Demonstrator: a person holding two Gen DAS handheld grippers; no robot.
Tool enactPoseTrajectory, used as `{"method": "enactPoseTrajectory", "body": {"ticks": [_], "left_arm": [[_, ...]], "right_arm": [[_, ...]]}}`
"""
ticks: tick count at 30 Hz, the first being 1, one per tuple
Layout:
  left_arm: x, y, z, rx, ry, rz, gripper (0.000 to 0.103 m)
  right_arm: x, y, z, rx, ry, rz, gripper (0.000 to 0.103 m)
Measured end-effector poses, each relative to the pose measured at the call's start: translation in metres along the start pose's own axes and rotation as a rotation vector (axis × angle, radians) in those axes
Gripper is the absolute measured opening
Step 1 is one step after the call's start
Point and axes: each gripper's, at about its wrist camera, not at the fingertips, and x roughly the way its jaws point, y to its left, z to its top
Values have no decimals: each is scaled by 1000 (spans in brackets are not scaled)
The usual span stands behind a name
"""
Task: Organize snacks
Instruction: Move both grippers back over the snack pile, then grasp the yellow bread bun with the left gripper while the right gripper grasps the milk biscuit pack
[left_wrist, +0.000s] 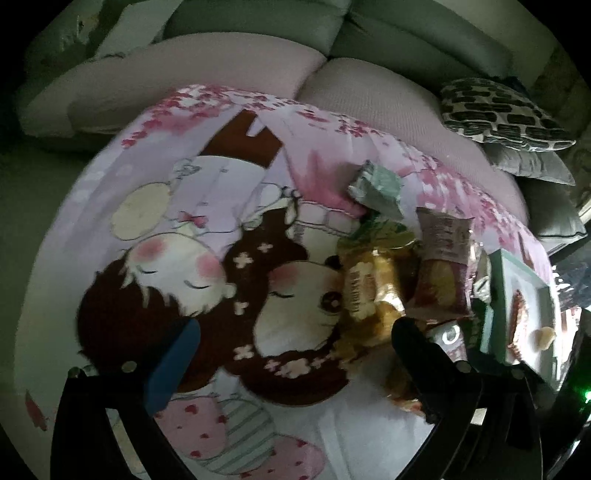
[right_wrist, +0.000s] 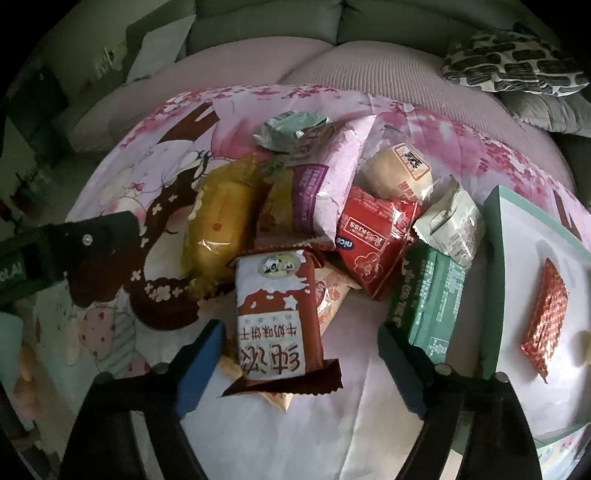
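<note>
The cloth (right_wrist: 258, 435) on the table is pale lilac, printed with pink blossoms and two brown-haired cartoon children. On it lie a brown-and-white biscuit packet (right_wrist: 279, 317), a red packet (right_wrist: 373, 240) with white lettering, a yellow packet (right_wrist: 221, 221), a lilac-and-purple packet (right_wrist: 325, 188) and a green box (right_wrist: 428, 295). The tray (right_wrist: 496, 258) is mint-rimmed with a white floor and holds a red-and-gold checked sachet (right_wrist: 546, 317). A black-and-white patterned cushion (right_wrist: 513, 62) sits on the grey sofa (right_wrist: 388, 22).
</note>
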Motion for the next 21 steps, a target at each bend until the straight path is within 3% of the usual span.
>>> {"method": "enactPoseTrajectory", "body": {"ticks": [5, 10, 14, 21], "left_arm": [[16, -9, 8, -16, 42, -88, 103], [34, -19, 14, -20, 90, -117, 103], [45, -25, 16, -18, 111, -143, 102], [62, -29, 17, -40, 136, -177, 86]], "right_arm": [[0, -1, 1, 13, -7, 30, 67], [0, -4, 0, 23, 0, 69, 54], [0, -2, -1, 20, -2, 71, 50], [-1, -3, -3, 18, 2, 78, 44]]}}
